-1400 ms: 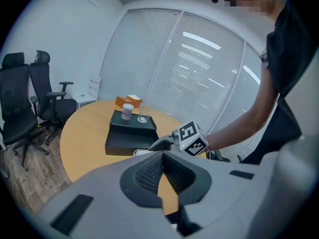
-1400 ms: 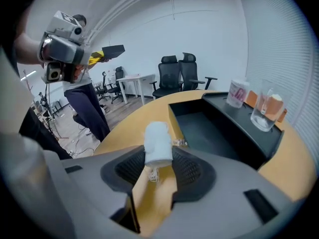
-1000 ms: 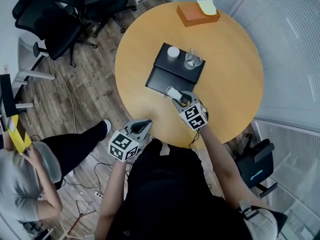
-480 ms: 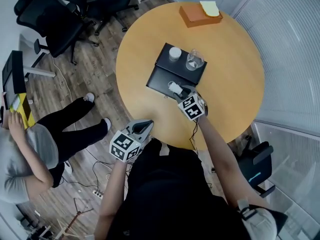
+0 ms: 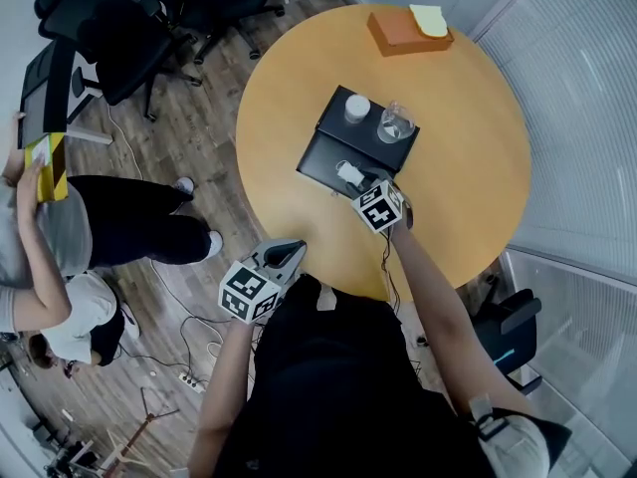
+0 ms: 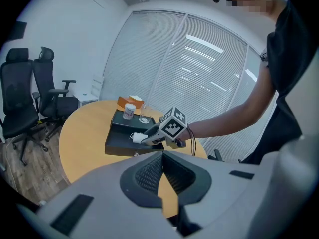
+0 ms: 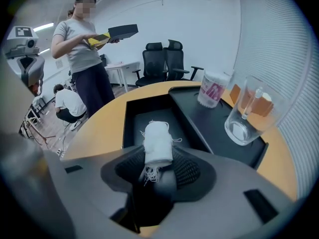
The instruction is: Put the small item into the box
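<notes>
**White roll held over the open box, ready to be set down**

A person stands at a round wooden table (image 5: 468, 167) with a tool in each hand. The right tool (image 7: 158, 166) reaches out over the table. Its jaws are partly open and clamp a small white roll (image 7: 158, 142) of cloth, with frayed threads hanging from its near end. The roll sticks forward past the pads and sits above the near end of the black box (image 7: 130, 118). The box's open compartment looks bare. To the right, on the box's raised flat part, stand a clear glass (image 7: 251, 116) and a small white cup (image 7: 213, 89).

The left tool (image 6: 162, 176) hangs back at the near edge of the table. Its jaws are together with nothing between them.

The step in hand looks like the placing itself, with the task close to done. To do it well:

- Carry the roll a little farther, so all of it is past the near wall and over the compartment floor.
- Lower it until it nearly rests on the floor before letting go, so it cannot bounce or roll out.
- Open the jaws slowly, since the loose threads may cling to the pads.
- Draw back straight toward the near side, keeping clear of the glass on the right.
</notes>
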`<state>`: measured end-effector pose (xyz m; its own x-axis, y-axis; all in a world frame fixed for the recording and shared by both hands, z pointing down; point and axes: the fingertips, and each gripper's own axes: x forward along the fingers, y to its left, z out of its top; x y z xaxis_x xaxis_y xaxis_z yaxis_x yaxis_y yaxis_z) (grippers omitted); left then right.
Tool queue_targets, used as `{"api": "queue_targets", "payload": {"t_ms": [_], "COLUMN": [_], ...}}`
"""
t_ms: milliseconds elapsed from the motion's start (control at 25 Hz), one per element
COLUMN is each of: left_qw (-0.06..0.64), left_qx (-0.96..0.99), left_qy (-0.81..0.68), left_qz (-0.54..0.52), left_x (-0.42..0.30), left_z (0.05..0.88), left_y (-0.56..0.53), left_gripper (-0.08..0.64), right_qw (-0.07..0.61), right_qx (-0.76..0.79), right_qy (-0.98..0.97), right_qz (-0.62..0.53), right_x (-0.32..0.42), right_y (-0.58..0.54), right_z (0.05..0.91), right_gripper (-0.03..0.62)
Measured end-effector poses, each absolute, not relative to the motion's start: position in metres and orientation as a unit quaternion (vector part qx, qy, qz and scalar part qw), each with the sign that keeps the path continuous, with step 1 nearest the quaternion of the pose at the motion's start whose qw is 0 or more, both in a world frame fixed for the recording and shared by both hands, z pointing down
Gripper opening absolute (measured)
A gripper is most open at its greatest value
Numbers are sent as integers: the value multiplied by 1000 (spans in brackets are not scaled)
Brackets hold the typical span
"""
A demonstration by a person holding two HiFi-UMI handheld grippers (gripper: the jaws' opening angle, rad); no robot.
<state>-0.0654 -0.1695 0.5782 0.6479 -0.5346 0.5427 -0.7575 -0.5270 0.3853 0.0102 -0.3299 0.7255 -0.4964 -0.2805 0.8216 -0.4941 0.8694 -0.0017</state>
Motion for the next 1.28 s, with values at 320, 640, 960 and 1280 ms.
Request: {"api": "queue_targets", "payload": {"t_ms": [320,640,960,1280], "left_qw": [309,311,306,312], "left_qx": [855,857,858,858], "left_qy": [-378,-373,-377,-372], "left_qz": [174,172,170,166], "left_x": [-66,-64,-73,-79], "left_z": [579,581,580,583], "left_y": [-170,-172,-175,-174], "left_gripper": [8,7,6,8], "right_qw": [480,523,547,513], "right_qx": [222,224,233,260], "right_qy": [-840,-815,-796,-808], "right_qz": [119,112,113,127], "right_x": [11,11,12,10], "right_y": [-330,-332,-336,-338], "right_z": [737,751,758,749], "right_gripper": [163,164,167,213]}}
